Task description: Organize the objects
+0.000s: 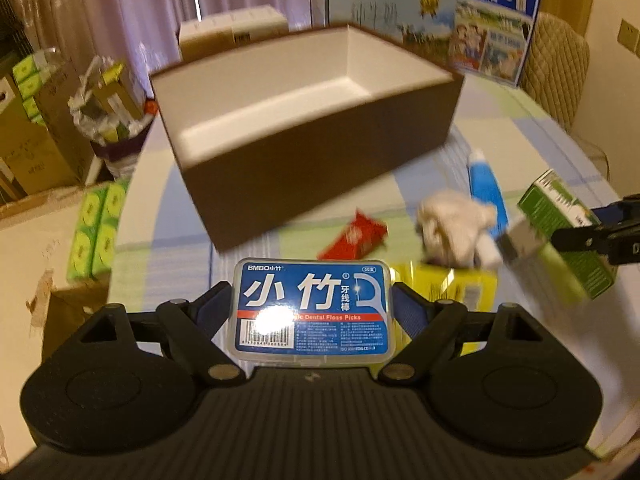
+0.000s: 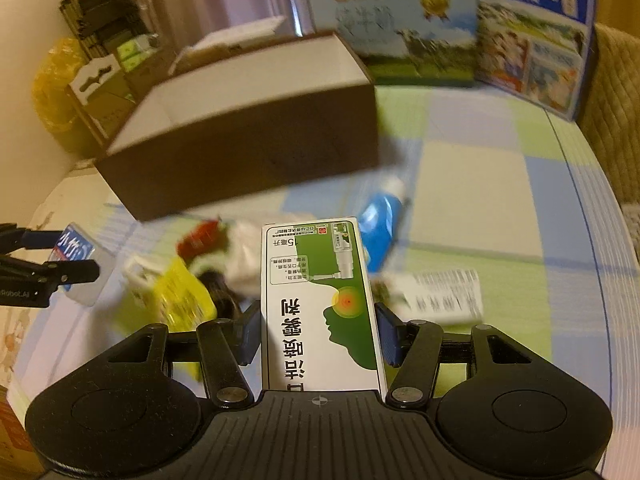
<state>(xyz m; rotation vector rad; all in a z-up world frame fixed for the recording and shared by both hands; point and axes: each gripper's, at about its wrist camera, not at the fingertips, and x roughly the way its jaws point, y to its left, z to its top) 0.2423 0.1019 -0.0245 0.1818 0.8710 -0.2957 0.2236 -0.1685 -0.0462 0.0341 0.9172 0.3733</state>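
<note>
My left gripper (image 1: pixel 312 296) is shut on a clear case of dental floss picks with a blue label (image 1: pixel 312 308), its pads pressing both short sides. It is held above the checked tablecloth, in front of the open brown box with a white inside (image 1: pixel 312 160). My right gripper (image 2: pixel 318 320) is shut on an upright green and white carton (image 2: pixel 316 280), also lifted off the table. Each wrist view shows the other gripper: the right one with its carton (image 1: pixel 560 220) at the right edge, the left one with the floss case (image 2: pixel 76 248) at the left edge.
Between the grippers and the brown box (image 2: pixel 248 152) lie a red packet (image 1: pixel 356 236), a crumpled white cloth (image 1: pixel 452 228), a blue tube (image 1: pixel 486 188), a yellow pack (image 1: pixel 448 284) and a barcoded paper slip (image 2: pixel 440 292). Two milk cartons (image 1: pixel 400 20) stand behind. Cartons crowd the floor left.
</note>
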